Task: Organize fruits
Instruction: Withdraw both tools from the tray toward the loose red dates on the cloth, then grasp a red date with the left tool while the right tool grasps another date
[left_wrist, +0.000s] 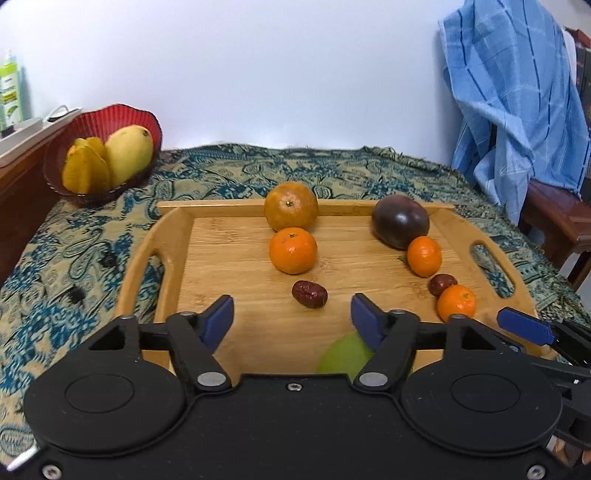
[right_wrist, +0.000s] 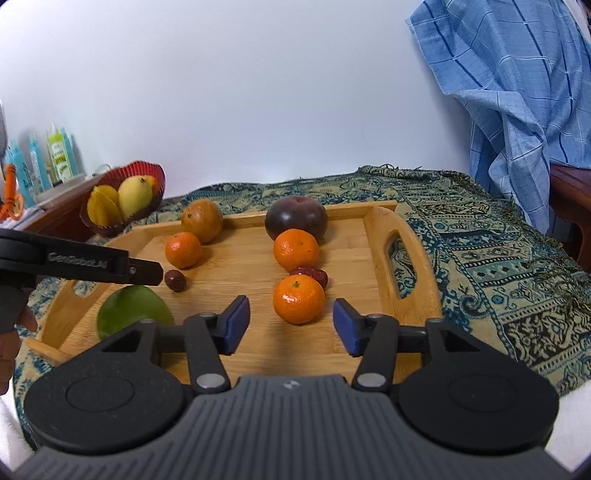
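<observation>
A wooden tray (left_wrist: 221, 332) (right_wrist: 258, 350) lies on the patterned cloth. On it are a large orange (left_wrist: 291, 206) (right_wrist: 201, 220), several small mandarins (left_wrist: 293, 250) (right_wrist: 298, 299), a dark purple fruit (left_wrist: 400, 220) (right_wrist: 296, 222), two red dates (left_wrist: 309, 293) (right_wrist: 174, 280) and a green mango (left_wrist: 345, 355) (right_wrist: 133, 310). My left gripper (left_wrist: 291, 319) is open and empty above the tray's near part, the green mango just below it. My right gripper (right_wrist: 291, 326) is open and empty, with a mandarin just ahead between the pads.
A red bowl (left_wrist: 110, 122) (right_wrist: 146, 171) with a yellow mango and a starfruit stands at the back left. Bottles (right_wrist: 59, 155) stand on a wooden shelf at the left. A blue checked cloth (left_wrist: 517, 92) (right_wrist: 517, 92) hangs over a chair at the right.
</observation>
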